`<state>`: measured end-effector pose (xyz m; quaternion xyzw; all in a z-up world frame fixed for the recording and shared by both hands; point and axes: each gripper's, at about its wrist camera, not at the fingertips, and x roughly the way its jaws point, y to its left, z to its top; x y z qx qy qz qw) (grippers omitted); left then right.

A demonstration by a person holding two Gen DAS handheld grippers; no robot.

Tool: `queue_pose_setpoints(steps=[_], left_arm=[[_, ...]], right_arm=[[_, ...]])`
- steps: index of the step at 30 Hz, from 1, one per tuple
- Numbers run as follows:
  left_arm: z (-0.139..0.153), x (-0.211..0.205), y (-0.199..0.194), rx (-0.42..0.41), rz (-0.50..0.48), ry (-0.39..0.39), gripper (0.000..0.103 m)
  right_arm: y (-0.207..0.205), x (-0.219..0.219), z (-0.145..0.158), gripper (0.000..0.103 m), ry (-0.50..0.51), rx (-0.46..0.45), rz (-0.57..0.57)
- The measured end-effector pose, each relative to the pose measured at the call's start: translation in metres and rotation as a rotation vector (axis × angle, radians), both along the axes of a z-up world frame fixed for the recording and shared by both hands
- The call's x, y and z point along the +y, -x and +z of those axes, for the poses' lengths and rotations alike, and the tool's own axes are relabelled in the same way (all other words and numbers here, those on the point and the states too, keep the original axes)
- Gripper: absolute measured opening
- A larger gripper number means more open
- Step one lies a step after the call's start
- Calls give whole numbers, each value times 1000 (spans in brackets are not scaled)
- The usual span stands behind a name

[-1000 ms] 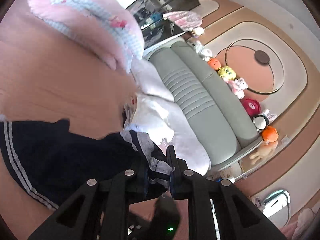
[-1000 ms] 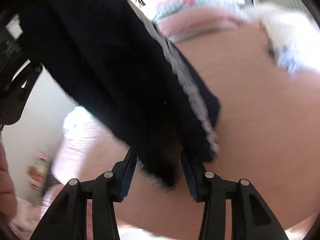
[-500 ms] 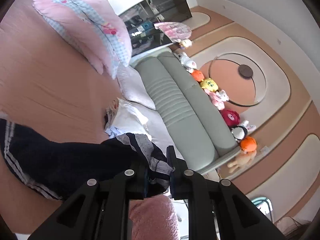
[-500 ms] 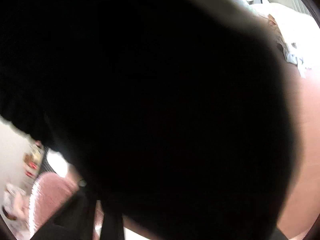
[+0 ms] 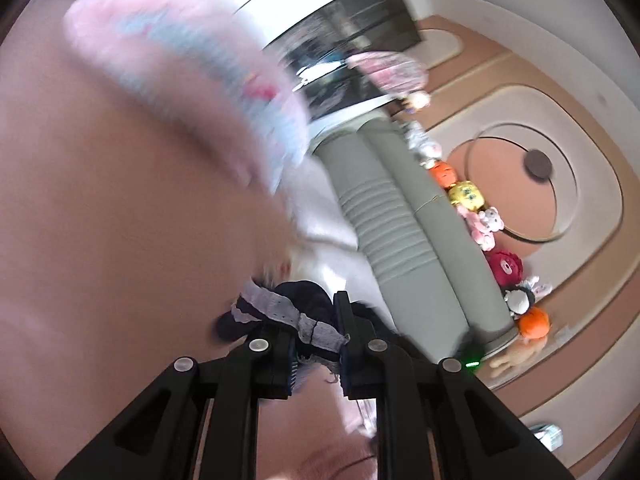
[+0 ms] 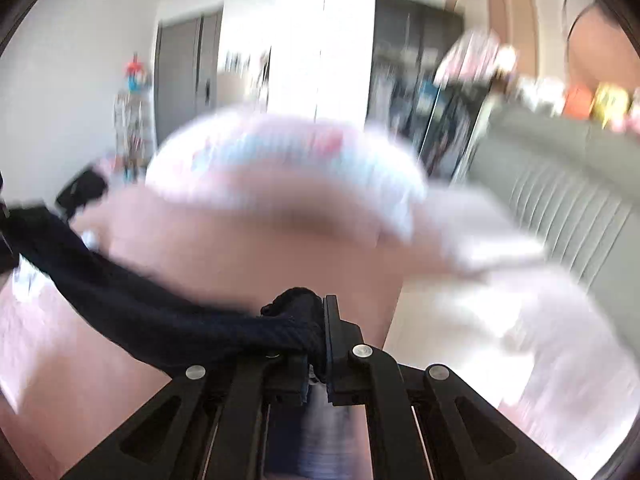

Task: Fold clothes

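Navy garment (image 6: pixel 152 320) hangs pinched in both the left gripper (image 5: pixel 318 344) and the right gripper (image 6: pixel 318 344); its bunched edge could slip out under a sharp tug.

Bare pink bed surface (image 5: pixel 120 220) lies open ahead; rolled pink quilt (image 5: pixel 192 80) blocks beyond; headboard (image 5: pixel 404 232) alongside.

We see a navy garment with grey trim (image 5: pixel 280 312), a pink-and-blue checked pillow (image 5: pixel 208 80), and a grey-green ribbed sofa (image 5: pixel 400 232).
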<state>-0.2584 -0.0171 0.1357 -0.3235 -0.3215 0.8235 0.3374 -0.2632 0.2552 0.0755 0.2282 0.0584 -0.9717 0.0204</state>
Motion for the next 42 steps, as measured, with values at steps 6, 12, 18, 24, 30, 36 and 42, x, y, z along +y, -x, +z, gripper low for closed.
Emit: queue_pose_setpoints(steps=[6, 12, 18, 24, 30, 36, 42], left_arm=[[33, -9, -33, 131, 20, -13, 13], [-130, -18, -100, -162, 39, 11, 13], [-283, -19, -133, -529, 36, 40, 13], [-272, -29, -86, -526, 37, 48, 13], [-156, -47, 32, -328, 49, 127, 13], [5, -49, 51, -9, 31, 207, 14], [-3, -48, -5, 37, 25, 257, 14]], right_arm=[[-48, -19, 68, 3, -10, 268, -6], [-120, -9, -93, 3, 79, -51, -22], [-149, 14, -248, 3, 147, -487, -99], [-111, 5, -203, 3, 43, -373, -36], [-5, -10, -107, 3, 45, -231, 10], [20, -18, 29, 3, 73, 34, 40], [3, -24, 31, 3, 86, 78, 60]])
